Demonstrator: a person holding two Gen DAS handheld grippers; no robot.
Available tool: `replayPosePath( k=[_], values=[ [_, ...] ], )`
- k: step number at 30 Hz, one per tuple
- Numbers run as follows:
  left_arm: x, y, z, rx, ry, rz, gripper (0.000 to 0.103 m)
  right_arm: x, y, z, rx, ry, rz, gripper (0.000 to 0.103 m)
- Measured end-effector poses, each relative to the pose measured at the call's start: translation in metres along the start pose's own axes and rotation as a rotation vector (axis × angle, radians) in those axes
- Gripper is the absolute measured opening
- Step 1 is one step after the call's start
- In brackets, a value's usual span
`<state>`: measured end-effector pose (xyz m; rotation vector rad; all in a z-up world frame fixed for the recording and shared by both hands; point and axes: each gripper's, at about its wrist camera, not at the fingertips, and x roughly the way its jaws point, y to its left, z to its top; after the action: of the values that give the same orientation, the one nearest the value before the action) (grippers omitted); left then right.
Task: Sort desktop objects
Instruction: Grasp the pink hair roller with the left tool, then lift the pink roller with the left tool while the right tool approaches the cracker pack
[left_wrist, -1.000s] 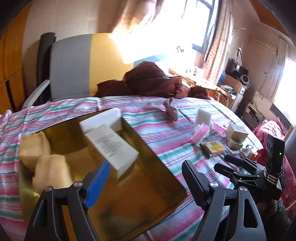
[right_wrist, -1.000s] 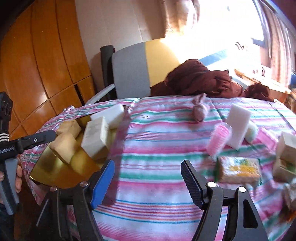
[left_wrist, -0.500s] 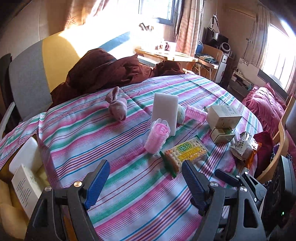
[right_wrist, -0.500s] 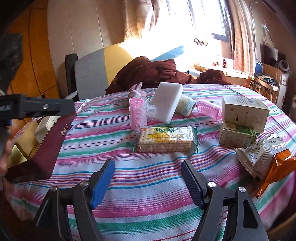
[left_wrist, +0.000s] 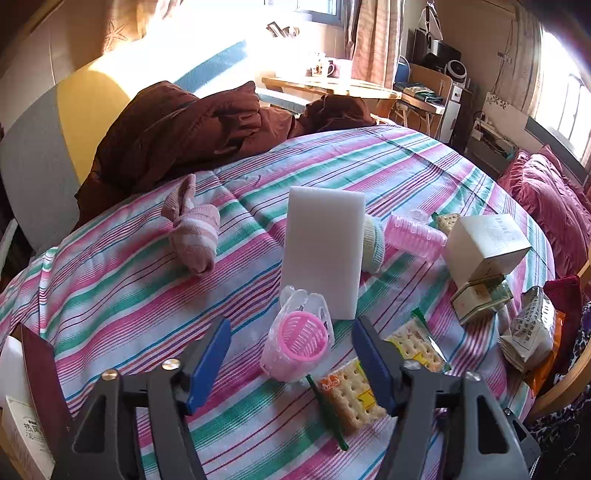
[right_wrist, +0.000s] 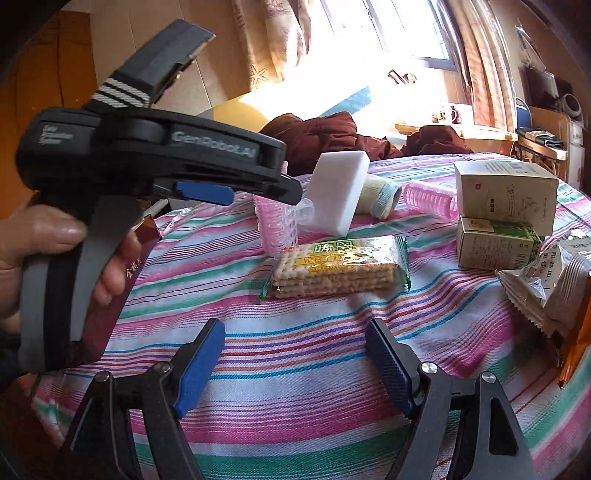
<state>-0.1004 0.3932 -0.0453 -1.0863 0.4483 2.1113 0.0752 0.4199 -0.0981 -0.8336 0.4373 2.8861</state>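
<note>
Going L to R on the striped pink-and-green tablecloth (left_wrist: 122, 295): dark red cardboard box (left_wrist: 40, 384) sits at the far left edge w/ a white printed carton (left_wrist: 22, 439) in it. Then a rolled pink striped sock (left_wrist: 195, 232), then the white foam sponge block (left_wrist: 325, 247) leaning up on a rolled cream sock (left_wrist: 373, 243). Just in front of the block is the pink plastic mesh roller in clear wrap (left_wrist: 299, 343), lying w/ its open end toward the cam. Beside it is the clear-wrapped pack of square crackers (right_wrist: 340, 269); further R a second pink roller (right_wrist: 428, 201), two stacked white-green cartons (right_wrist: 502, 218) and silver foil snack bags (right_wrist: 546, 280).

Left gripper (left_wrist: 291, 358) is spread wide, nothing in it, roller framed btwn the jaws. Looks to me like it's lining up on that roller. Tip imo: come in low, pads on the roller's sides not the loose wrap, squeeze soft bc it prob crushes, and don't bump the sponge block.

Right gripper (right_wrist: 295, 354) is also spread w/ nothing in it, hovering short of the crackers.
</note>
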Motion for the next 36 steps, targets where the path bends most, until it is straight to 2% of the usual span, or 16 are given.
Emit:
replayPosePath(
  k=[1, 4, 6, 10, 16, 22, 27, 32, 36],
  values=[
    [0.004, 0.001, 0.001, -0.005, 0.011, 0.002, 0.044, 0.000, 0.000, 0.000, 0.001, -0.004, 0.008, 0.083],
    [0.010, 0.002, -0.002, -0.010, 0.030, -0.001, 0.033, 0.001, -0.002, -0.001, 0.007, -0.013, 0.034, 0.086],
    [0.008, 0.002, -0.007, -0.006, 0.020, 0.000, 0.033, 0.001, -0.003, -0.001, 0.011, -0.018, 0.047, 0.087],
    [-0.011, 0.011, -0.022, -0.055, -0.017, -0.051, 0.033, 0.001, -0.004, -0.002, 0.015, -0.026, 0.065, 0.089],
    [-0.059, 0.015, -0.058, -0.070, -0.101, -0.075, 0.032, 0.002, -0.003, -0.001, 0.006, -0.020, 0.075, 0.092],
    [-0.109, 0.013, -0.094, -0.051, -0.183, -0.084, 0.032, 0.002, -0.004, -0.001, 0.002, -0.011, 0.098, 0.095],
    [-0.136, 0.005, -0.126, 0.024, -0.221, -0.096, 0.032, 0.000, -0.005, 0.005, 0.011, 0.005, 0.090, 0.095],
    [-0.139, -0.004, -0.154, 0.087, -0.231, -0.103, 0.032, -0.006, -0.011, 0.022, 0.043, 0.017, 0.042, 0.093],
    [-0.125, -0.003, -0.164, 0.084, -0.211, -0.095, 0.032, -0.008, -0.015, 0.040, 0.050, 0.018, -0.014, 0.094]
  ],
)
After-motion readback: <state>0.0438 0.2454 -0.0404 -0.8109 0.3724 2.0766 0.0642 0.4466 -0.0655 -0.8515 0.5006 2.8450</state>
